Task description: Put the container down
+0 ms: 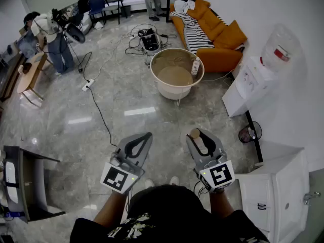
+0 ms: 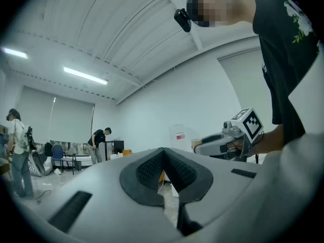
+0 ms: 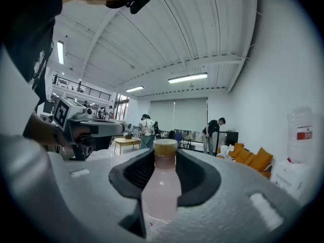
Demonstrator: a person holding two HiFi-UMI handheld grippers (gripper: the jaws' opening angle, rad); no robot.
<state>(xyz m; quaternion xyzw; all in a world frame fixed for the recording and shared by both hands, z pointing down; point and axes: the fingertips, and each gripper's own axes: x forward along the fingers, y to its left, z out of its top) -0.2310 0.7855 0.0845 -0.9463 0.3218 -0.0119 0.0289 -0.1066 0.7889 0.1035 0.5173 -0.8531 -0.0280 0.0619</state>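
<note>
The container is a small bottle of pale pink liquid with a tan cap. My right gripper is shut on it, with the dark pads pressing on both sides of its body, and holds it upright above the floor. In the head view the right gripper sits at lower centre-right, level. Left of it, my left gripper is held level with its jaws together and nothing between them; its own view shows the left gripper with its pads meeting at the tips.
A round beige table stands ahead with a second bottle on it. An orange sofa, a water dispenser and a white cabinet line the right wall. Cables cross the floor. People stand far off.
</note>
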